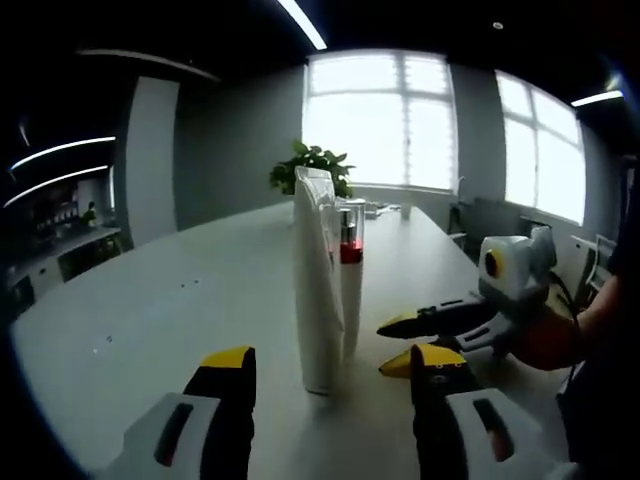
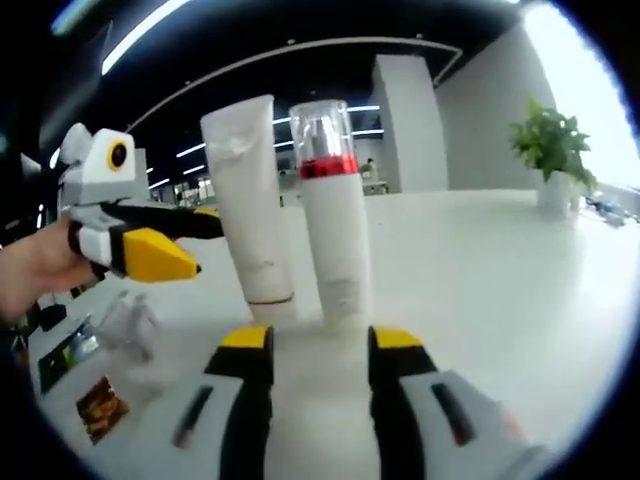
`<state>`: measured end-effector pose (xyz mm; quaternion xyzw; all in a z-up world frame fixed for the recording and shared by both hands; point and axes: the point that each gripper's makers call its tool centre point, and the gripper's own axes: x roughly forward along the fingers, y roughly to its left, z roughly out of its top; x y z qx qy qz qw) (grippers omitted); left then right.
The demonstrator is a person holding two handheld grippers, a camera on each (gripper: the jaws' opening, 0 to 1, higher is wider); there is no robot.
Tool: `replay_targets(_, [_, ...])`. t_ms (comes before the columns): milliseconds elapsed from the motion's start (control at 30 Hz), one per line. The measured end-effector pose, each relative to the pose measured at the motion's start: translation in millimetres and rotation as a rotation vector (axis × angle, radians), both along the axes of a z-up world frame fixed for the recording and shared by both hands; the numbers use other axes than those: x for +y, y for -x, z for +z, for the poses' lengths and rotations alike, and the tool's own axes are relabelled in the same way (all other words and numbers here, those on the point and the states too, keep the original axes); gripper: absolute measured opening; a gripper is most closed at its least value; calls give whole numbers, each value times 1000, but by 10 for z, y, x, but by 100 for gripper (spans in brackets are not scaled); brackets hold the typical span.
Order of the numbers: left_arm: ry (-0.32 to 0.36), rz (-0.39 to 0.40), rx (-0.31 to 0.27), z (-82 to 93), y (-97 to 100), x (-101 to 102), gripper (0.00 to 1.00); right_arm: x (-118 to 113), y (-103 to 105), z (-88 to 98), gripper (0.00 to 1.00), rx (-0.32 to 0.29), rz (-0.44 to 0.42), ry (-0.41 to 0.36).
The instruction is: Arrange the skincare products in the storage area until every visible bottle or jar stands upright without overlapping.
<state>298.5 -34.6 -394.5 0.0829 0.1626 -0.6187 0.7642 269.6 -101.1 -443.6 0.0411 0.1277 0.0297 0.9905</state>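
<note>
A white squeeze tube (image 1: 318, 290) stands upright on the white table (image 1: 150, 310). Close behind it stands a white pump bottle (image 1: 351, 262) with a red band and clear cap. My left gripper (image 1: 330, 362) is open, and the tube's base sits just beyond the gap between its yellow-tipped jaws. The right gripper (image 1: 405, 328), held by a hand, reaches in from the right beside the bottle. In the right gripper view the tube (image 2: 250, 200) and bottle (image 2: 335, 230) stand side by side just past my open right gripper (image 2: 320, 340). The left gripper (image 2: 160, 245) comes in open from the left, near the tube.
A potted plant (image 1: 312, 165) stands at the far end of the table, also seen as the plant (image 2: 550, 150) at right. A crumpled clear wrapper (image 2: 130, 325) and a small brown packet (image 2: 100, 405) lie at lower left. A hand (image 2: 30, 270) holds the left gripper.
</note>
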Motion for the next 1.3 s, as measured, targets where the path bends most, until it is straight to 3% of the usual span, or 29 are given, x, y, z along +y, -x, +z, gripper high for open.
replay_targets(233, [10,11,5,5,58,17,72,54,76,4,37,-8,12,-15])
replay_targets(800, [61,68,-19,133,287,197,99,229,237,68,39,-34,54,-12])
replay_targets(1033, [104,127,-23,117,446,433,99,320,328,61,39,-42,82,-12])
replay_targets(1300, [120,188,-33,34,497,700,100,439,369,46,40,-48,114,-9])
